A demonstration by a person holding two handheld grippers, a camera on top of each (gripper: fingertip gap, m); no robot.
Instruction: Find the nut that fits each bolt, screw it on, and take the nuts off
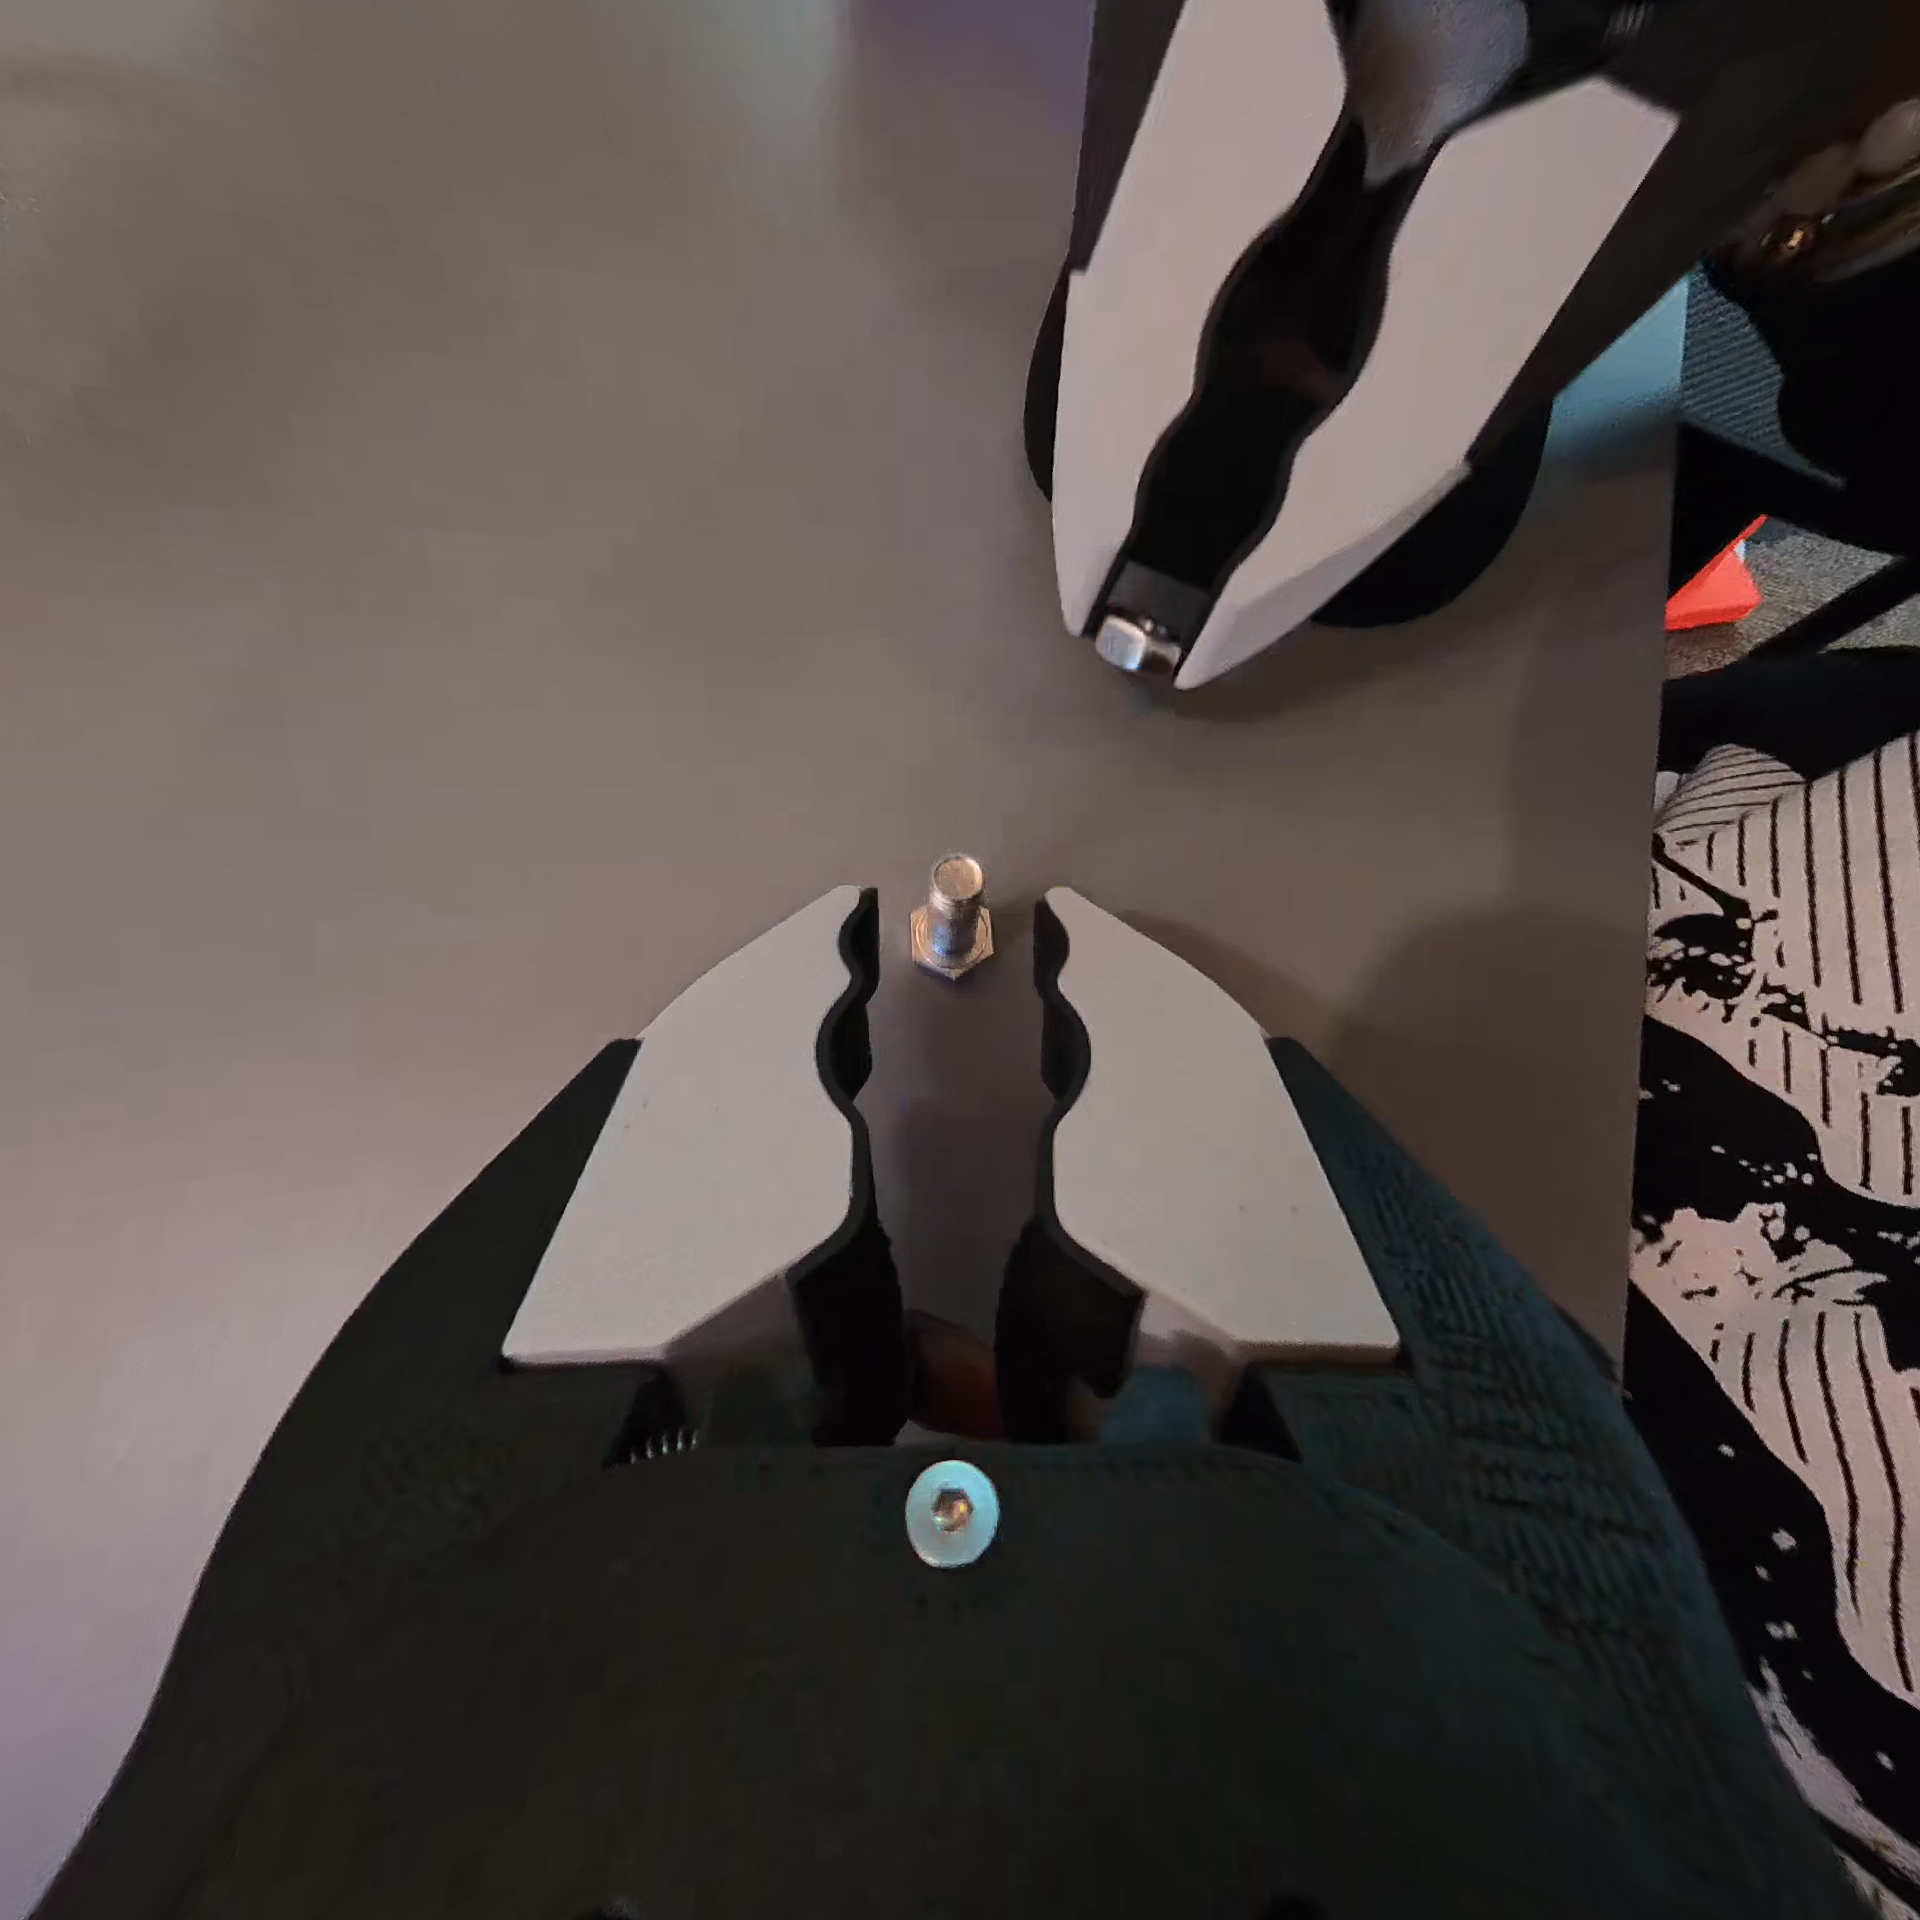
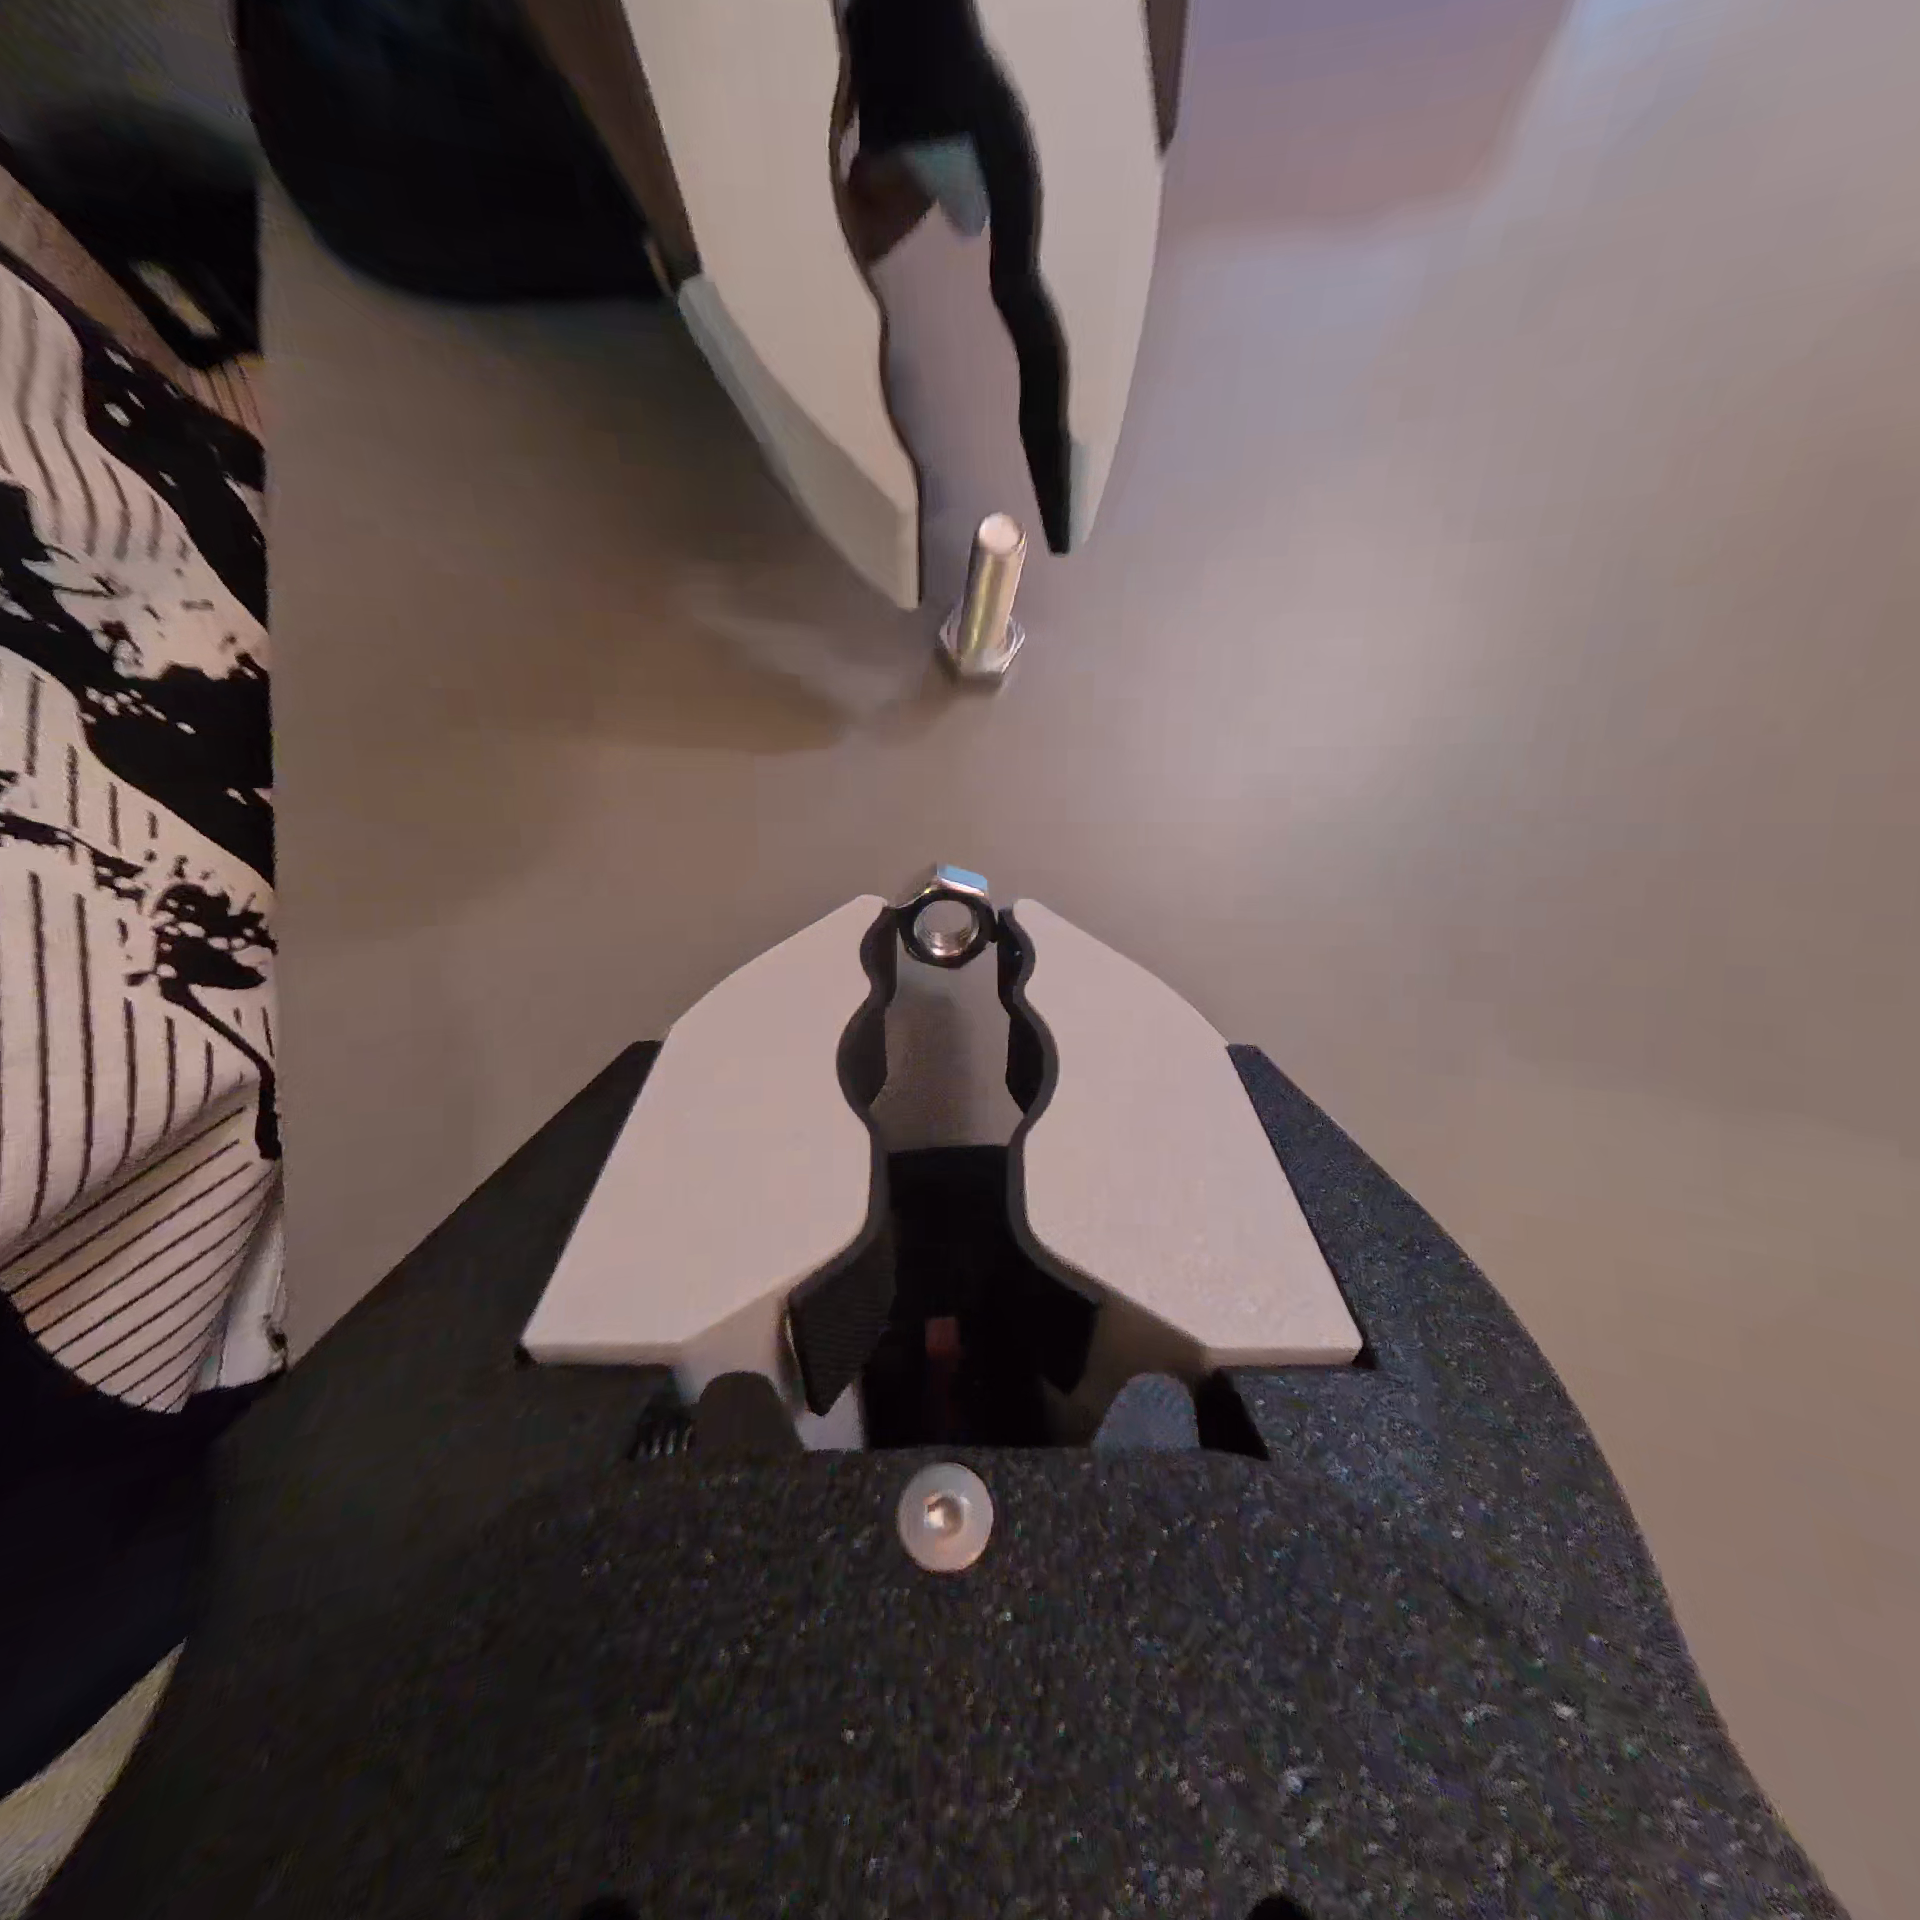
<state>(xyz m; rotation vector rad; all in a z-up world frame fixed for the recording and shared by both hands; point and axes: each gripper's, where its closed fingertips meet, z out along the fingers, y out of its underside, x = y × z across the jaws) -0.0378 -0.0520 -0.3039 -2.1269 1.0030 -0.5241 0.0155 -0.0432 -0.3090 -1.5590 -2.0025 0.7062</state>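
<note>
I had the left gripper (image 1: 956, 904) hanging low over the grey table (image 1: 416, 623), its jaws parted with a clear gap between the tips and nothing in their grasp. The bolt (image 1: 952, 920) stood upright on its hex head, threaded end up, right at the mouth of that gap — between the two white fingers (image 1: 727, 1122) but, as far as I could see, touching neither. From the right wrist view the same bolt (image 2: 985, 603) showed just beyond the left gripper's tips (image 2: 987, 561), a little shadow smeared on the table (image 2: 1455, 727) beside it.

My right gripper (image 2: 945, 914) was pinched down on a small hex nut (image 2: 943, 920), held at the very tips of the fingers with its threaded hole facing back toward the camera. The jaws were nearly together, only the width of the nut keeping them apart. In the left wrist view that gripper (image 1: 1143, 649) came in from the upper right, slightly blurred, the nut (image 1: 1135, 642) glinting at its tips — well apart from the bolt and off to its right.

Along the table's edge lay a black-and-white patterned cloth (image 1: 1787, 1143), with a small red-orange object (image 1: 1714, 592) past the edge that I could not identify.
</note>
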